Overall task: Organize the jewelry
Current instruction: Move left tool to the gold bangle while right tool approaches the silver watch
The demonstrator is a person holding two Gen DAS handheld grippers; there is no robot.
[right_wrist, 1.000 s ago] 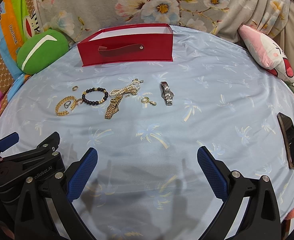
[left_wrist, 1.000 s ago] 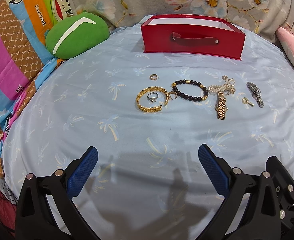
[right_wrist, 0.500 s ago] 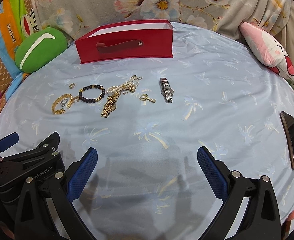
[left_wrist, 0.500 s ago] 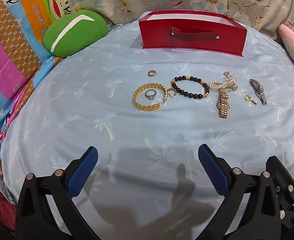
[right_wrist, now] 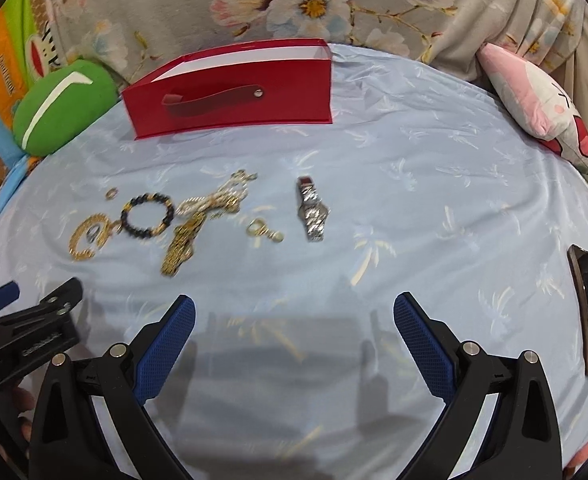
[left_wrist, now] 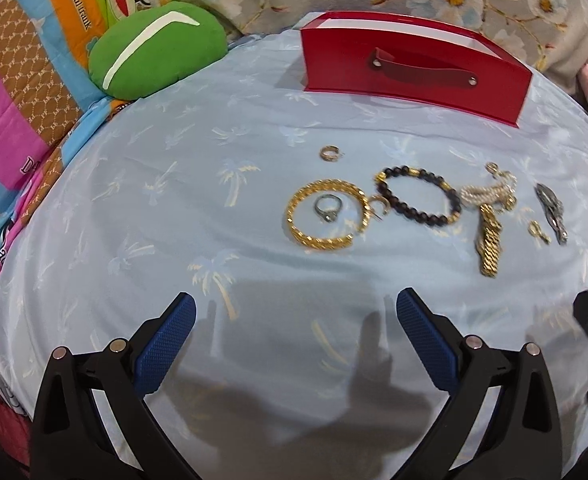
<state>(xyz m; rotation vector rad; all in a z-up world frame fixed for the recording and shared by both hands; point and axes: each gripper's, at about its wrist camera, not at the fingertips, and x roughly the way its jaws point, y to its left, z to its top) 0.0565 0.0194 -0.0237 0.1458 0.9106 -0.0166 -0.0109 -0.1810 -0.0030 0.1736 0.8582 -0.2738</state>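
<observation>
From the left wrist we see our left gripper (left_wrist: 295,320), fingers apart, with the gold watch (left_wrist: 487,240) ahead of the right finger, lengthwise away from us. From the right wrist, our right gripper (right_wrist: 294,320) gapes too; the silver watch (right_wrist: 313,210) lies ahead between the fingers, nearer than before, jewelry blurred

Bare sheet (left_wrist: 142,216) before jewelry row (left_wrist: 413,208); red box (left_wrist: 413,68) behind.

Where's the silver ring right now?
Left wrist view: the silver ring lies inside the gold bangle, left of the black bead bracelet, in front of the red box.
</observation>
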